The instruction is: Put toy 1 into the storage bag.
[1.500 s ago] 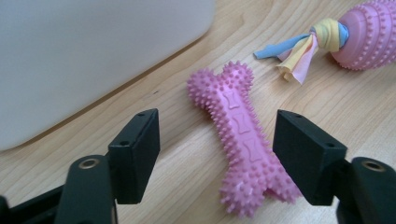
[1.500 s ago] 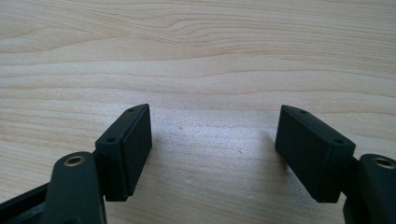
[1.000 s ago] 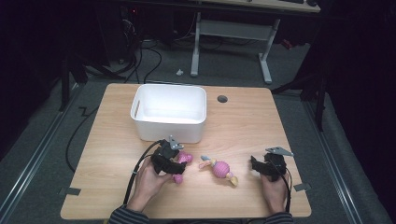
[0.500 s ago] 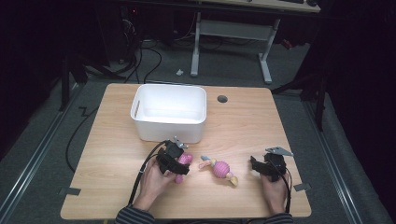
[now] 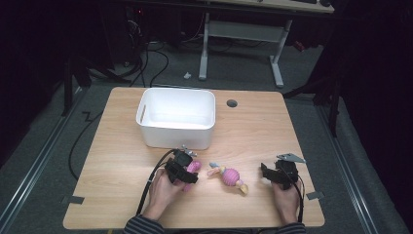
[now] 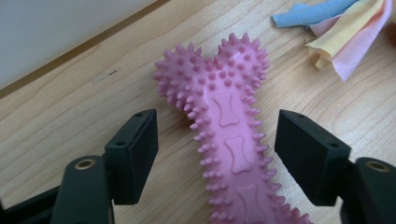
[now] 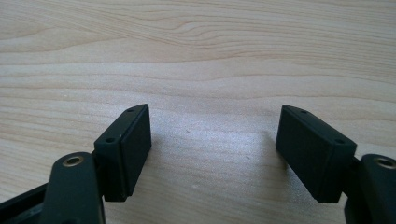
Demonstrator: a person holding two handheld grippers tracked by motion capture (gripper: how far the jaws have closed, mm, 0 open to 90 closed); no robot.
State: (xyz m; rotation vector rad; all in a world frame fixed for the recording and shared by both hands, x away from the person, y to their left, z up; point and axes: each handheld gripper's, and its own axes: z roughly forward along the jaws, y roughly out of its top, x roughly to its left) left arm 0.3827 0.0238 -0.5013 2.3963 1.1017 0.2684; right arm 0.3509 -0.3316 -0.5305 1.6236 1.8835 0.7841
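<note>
Spiked pink rubber bone toy (image 6: pixel 232 140): lower end cut off, between left gripper (image 6: pixel 215 156) jaws, just narrowed, untouched. Right gripper (image 7: pixel 212 154) released. One white plastic bin (image 5: pixel 176 118), one tasselled toy (image 5: pixel 228 176).

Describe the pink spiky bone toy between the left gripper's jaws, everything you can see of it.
The pink bone toy looks like soft rubber, covered in short nubs along its edges and two rounded end lobes, with small raised bone shapes down its flat middle. It lies flat on the wooden table, just in front of the white bin. The left gripper straddles its shaft; the jaws stand open either side with gaps, having just been closing, not pressing it. Fabric strips of another toy lie near its lobed end, apart from it.
</note>
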